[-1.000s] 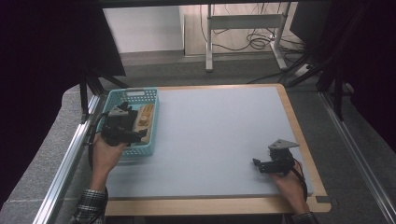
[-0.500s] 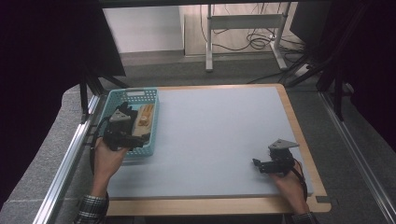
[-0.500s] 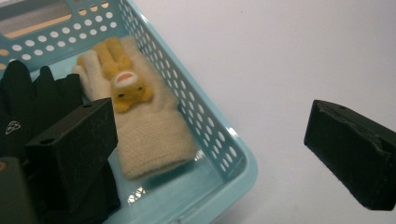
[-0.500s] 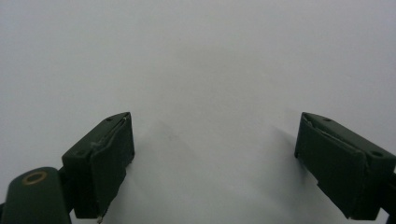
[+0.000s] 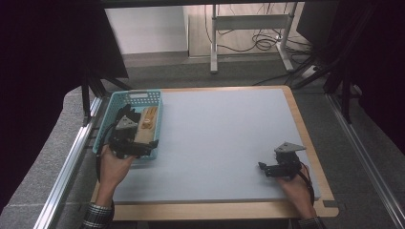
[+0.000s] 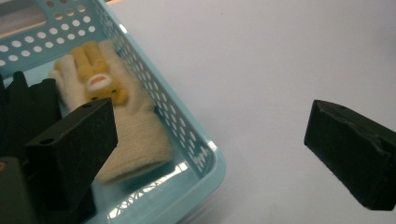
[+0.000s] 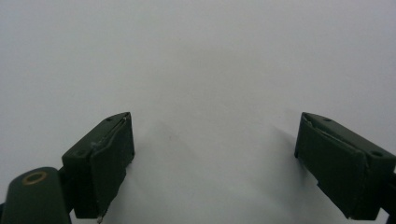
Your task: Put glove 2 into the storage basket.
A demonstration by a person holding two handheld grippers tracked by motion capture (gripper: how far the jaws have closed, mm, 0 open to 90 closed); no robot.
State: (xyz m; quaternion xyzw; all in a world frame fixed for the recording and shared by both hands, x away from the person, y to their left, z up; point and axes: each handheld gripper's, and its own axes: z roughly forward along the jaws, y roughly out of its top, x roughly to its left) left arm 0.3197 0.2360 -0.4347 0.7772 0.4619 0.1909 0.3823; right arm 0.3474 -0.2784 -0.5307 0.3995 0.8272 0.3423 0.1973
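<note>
In the high view, the left claw (image 5: 136,143) hovers over the near edge of a blue basket (image 5: 111,112) at the table's (image 5: 224,138) nine o'clock side. A cream glove (image 5: 146,123) lies inside the basket along its right wall. The right claw (image 5: 263,168) sits near the table's five o'clock corner, well apart from the basket.

In the left gripper view, the left claw (image 6: 210,154) is spread wide, one jaw over the basket's (image 6: 196,140) interior, the other over bare table. The cream glove (image 6: 135,135) lies between a black glove (image 6: 28,105) and the basket wall.

In the right gripper view, the right claw (image 7: 212,165) stands wide, holding nothing, over the table (image 7: 201,60).
</note>
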